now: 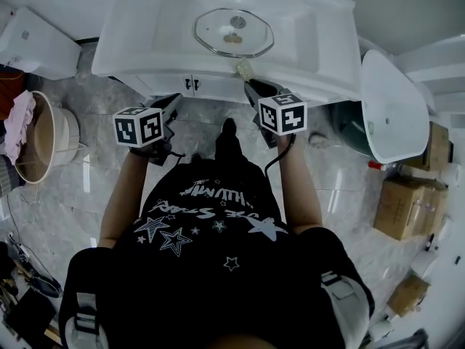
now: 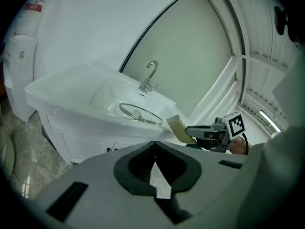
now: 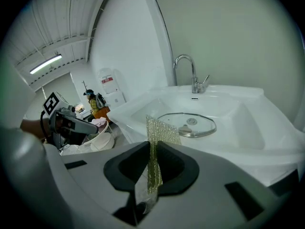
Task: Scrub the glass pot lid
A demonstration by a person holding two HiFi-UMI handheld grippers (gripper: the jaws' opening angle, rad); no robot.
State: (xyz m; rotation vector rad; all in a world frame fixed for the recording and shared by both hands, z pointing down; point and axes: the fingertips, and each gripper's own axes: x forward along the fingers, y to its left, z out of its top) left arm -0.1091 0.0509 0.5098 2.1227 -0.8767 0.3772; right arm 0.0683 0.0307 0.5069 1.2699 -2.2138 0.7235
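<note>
The glass pot lid (image 1: 233,33) lies flat in the white sink basin (image 1: 312,42), knob up; it also shows in the left gripper view (image 2: 139,113) and the right gripper view (image 3: 187,124). My right gripper (image 1: 249,83) is shut on a gold-green scrub cloth (image 3: 160,136), which sticks up past the jaws and hangs just short of the sink's front edge (image 1: 245,69). My left gripper (image 1: 173,102) is shut with nothing in it, held below the sink front, apart from the lid. From the left gripper view, the right gripper (image 2: 190,130) and its cloth (image 2: 179,128) are visible.
A chrome tap (image 3: 192,74) stands behind the basin. A cabinet with small handles (image 1: 191,83) sits under the sink. A beige basin with pink cloth (image 1: 36,137) stands on the marble floor at left; a white tub (image 1: 392,107) and cardboard boxes (image 1: 407,206) are at right.
</note>
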